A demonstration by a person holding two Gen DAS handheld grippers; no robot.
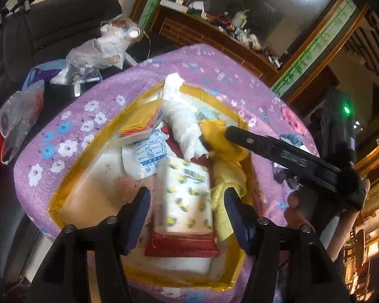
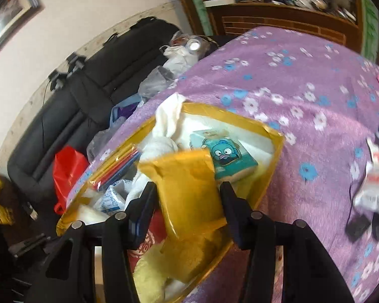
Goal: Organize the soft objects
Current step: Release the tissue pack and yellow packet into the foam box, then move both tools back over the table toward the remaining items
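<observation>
Right tool (image 2: 187, 202) spread wide over yellow padded envelope (image 2: 187, 189) | left tool (image 1: 187, 207) released, straddling lemon-print tissue pack (image 1: 187, 197) | both above yellow-taped box (image 1: 63, 189)

Both wrist views look steeply down, close over the yellow-rimmed box (image 1: 63, 176) (image 2: 273, 156); both share its contents.
</observation>
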